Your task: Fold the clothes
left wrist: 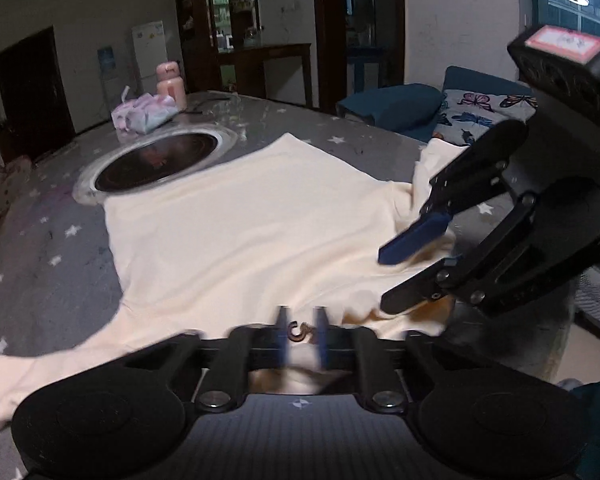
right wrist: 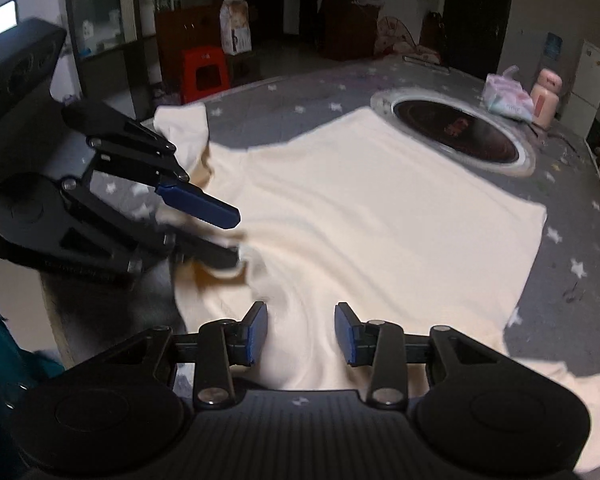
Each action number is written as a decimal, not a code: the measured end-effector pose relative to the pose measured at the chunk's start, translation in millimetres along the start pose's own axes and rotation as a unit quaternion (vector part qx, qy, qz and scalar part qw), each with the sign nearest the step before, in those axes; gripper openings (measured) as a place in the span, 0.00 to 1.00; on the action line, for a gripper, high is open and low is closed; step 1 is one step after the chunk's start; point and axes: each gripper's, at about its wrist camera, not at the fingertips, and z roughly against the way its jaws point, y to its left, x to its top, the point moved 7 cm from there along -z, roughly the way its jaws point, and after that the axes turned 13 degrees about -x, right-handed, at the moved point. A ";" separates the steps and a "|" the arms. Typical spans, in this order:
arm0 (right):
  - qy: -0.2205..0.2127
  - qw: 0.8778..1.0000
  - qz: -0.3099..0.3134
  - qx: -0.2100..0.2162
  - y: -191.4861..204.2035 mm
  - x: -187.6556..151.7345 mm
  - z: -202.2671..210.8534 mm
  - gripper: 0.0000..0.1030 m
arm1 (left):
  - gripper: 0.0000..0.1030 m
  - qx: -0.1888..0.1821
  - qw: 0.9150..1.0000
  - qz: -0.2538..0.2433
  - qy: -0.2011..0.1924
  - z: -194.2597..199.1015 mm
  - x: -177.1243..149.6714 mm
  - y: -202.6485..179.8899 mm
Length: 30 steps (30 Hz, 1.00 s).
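A cream T-shirt (left wrist: 240, 220) (right wrist: 380, 220) lies spread flat on the grey star-print table (left wrist: 52, 280) (right wrist: 560, 272), its sleeves out to the sides. My left gripper (left wrist: 302, 332) (right wrist: 238, 236) is at the shirt's near edge, its blue pads narrowed but still apart, with bunched cloth between and under them. My right gripper (right wrist: 302, 332) (left wrist: 384, 280) stands open just beside it over the same near edge, pads wide apart on either side of a fabric ridge. Neither pair of fingers is clamped on the cloth.
A round dark cooktop (left wrist: 156, 156) (right wrist: 456, 132) is set into the table beyond the shirt's hem. A tissue pack (left wrist: 144, 114) (right wrist: 506, 98) and a pink bottle (left wrist: 171, 84) (right wrist: 545, 96) stand past it. A blue cushion (left wrist: 396, 108) and a red stool (right wrist: 204, 68) sit off the table.
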 end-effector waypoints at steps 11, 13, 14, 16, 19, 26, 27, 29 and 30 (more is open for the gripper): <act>-0.021 1.000 0.012 0.006 16.5 -7.0 20.7 0.39 | 0.26 -0.002 0.999 -0.029 -0.015 18.4 -5.4 -13.6; -0.022 1.000 0.015 0.006 20.6 -6.5 18.9 0.39 | 0.33 -0.001 0.999 -0.038 -0.015 19.3 -6.0 -16.6; -0.023 1.000 0.016 0.004 21.9 -6.5 18.2 0.39 | 0.37 -0.001 0.999 -0.041 -0.014 18.7 -6.5 -17.4; -0.021 1.000 0.015 0.000 21.5 -7.0 17.0 0.37 | 0.39 -0.001 0.999 -0.048 -0.011 17.1 -7.7 -18.6; -0.018 1.000 0.012 -0.007 20.9 -7.7 15.4 0.30 | 0.37 0.003 0.999 -0.050 0.000 11.1 -10.9 -16.4; -0.019 1.000 0.005 -0.016 16.5 -8.5 21.8 0.02 | 0.14 -0.015 0.999 -0.032 -0.030 25.3 -6.0 -15.7; -0.020 1.000 0.004 -0.012 16.1 -8.9 25.3 0.02 | 0.14 -0.022 0.999 -0.033 -0.036 29.2 -5.7 -17.4; -0.019 1.000 0.008 -0.002 17.3 -11.4 33.4 0.02 | 0.14 -0.035 0.998 -0.036 -0.042 34.9 -7.6 -20.8; -0.015 1.000 0.012 0.004 18.8 -13.2 35.1 0.02 | 0.14 -0.043 0.998 -0.037 -0.038 34.5 -11.0 -21.8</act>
